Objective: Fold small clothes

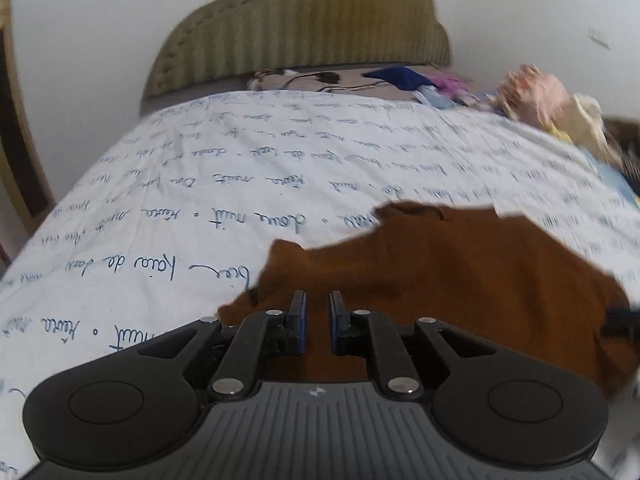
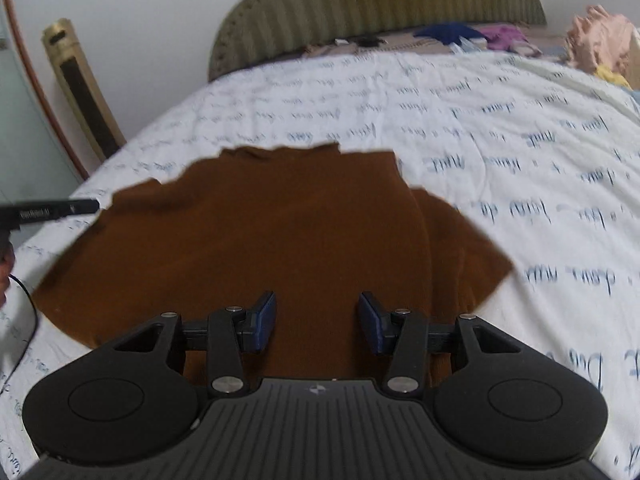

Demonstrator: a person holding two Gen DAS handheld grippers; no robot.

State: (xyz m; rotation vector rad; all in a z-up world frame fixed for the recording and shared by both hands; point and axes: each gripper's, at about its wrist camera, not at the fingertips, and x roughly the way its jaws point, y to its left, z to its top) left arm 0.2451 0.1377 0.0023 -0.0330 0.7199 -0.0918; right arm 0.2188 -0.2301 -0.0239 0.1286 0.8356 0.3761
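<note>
A small brown T-shirt (image 2: 256, 232) lies spread on the white bedsheet, collar toward the headboard; its right sleeve (image 2: 460, 248) lies flat. In the left wrist view the shirt (image 1: 440, 280) looks rumpled along its far edge. My left gripper (image 1: 318, 310) hovers over the shirt's near left part with its jaws a narrow gap apart and nothing between them; it also shows in the right wrist view (image 2: 52, 210) at the shirt's left sleeve. My right gripper (image 2: 317, 312) is wide open over the shirt's lower middle, holding nothing.
The white sheet with blue handwriting print (image 2: 520, 140) covers the bed. A green padded headboard (image 2: 380, 0) stands at the far end. Several loose clothes (image 2: 600, 44) are piled at the far right corner. A tall gold appliance (image 2: 80, 84) stands left of the bed.
</note>
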